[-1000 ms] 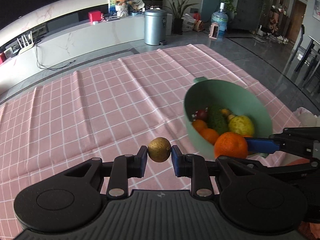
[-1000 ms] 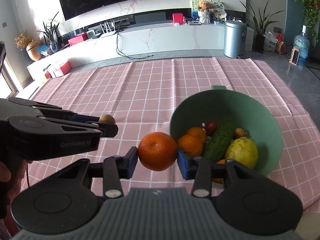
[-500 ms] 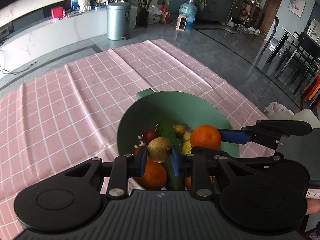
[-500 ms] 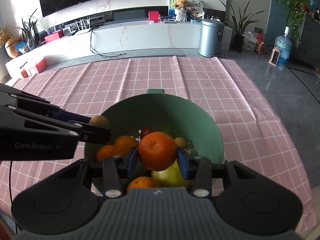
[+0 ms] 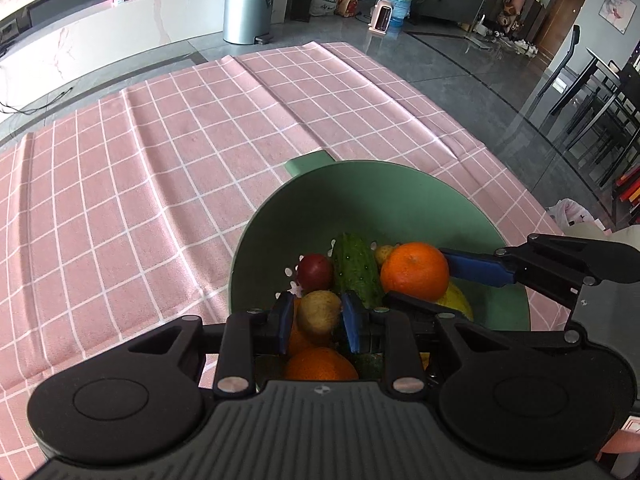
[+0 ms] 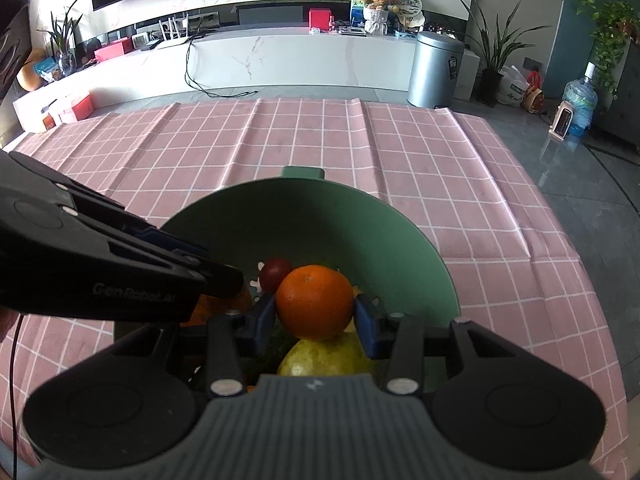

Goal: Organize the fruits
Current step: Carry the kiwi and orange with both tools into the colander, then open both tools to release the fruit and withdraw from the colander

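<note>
A green bowl (image 5: 360, 168) (image 6: 304, 184) stands on the pink checked cloth. In it lie a cucumber (image 5: 356, 268), a small dark red fruit (image 5: 315, 272) (image 6: 276, 272), loose oranges (image 5: 320, 364) and a yellow pear (image 6: 328, 356). My left gripper (image 5: 318, 318) hangs low inside the bowl with a brown kiwi (image 5: 318, 312) between its blue pads. Its jaws are starting to open, but the pads still touch the fruit. My right gripper (image 6: 315, 312) is shut on an orange (image 6: 314, 302) (image 5: 414, 276) just above the pear. The left gripper hides the kiwi in the right wrist view.
The cloth (image 5: 160, 168) covers the table; its right edge (image 5: 500, 160) drops to a grey floor. A silver bin (image 6: 434, 68) and a water bottle (image 6: 578, 108) stand beyond the far edge. Dark chairs (image 5: 592, 100) are at the right.
Both grippers have moved from beside the bowl to over it and sunk in among the fruit, still carrying the kiwi and the orange.
</note>
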The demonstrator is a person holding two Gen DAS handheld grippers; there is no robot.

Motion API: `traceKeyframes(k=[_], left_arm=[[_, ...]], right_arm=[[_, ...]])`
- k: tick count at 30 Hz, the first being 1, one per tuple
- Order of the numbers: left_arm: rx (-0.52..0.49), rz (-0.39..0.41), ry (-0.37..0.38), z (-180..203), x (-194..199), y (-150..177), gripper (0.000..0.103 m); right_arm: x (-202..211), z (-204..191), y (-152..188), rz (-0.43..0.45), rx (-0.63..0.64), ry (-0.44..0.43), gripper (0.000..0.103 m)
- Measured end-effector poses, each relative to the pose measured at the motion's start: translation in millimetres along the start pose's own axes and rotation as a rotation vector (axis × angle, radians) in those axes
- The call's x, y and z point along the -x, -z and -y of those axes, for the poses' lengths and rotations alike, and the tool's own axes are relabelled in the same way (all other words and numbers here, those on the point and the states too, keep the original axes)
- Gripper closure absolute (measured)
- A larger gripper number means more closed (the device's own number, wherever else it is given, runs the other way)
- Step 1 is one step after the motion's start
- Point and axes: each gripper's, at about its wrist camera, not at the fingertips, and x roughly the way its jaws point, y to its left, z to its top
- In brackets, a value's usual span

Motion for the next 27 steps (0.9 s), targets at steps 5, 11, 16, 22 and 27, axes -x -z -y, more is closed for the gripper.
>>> traceKeyframes(k=[5, 11, 16, 22, 27], left_arm=[[0.011, -0.002, -0.002, -1.9, -0.2, 0.4, 0.059], [0.029, 0.027, 0.009, -2.2, 15.7, 3.0, 0.044], [0.036, 0.065, 0.017, 0.4, 36.0, 7.2, 0.037], [0.033, 0.15, -0.017, 8.6, 72.7, 21.7, 0.037], [0.031, 0.22, -0.074, 15.1, 104.1, 41.0, 0.037]], right_arm=[[-0.2, -1.2, -0.5, -0.001, -0.012, -0.013, 0.063], [10.4, -2.1, -3.3, 0.002, -0.037, 0.009, 0.054], [30.7, -1.4, -1.5, 0.027, -0.075, 0.016, 0.04], [63.9, -6.3, 7.5, 0.089, -0.148, 0.013, 0.033], [92.4, -17.1, 23.1, 0.15, -0.204, 0.018, 0.033]])
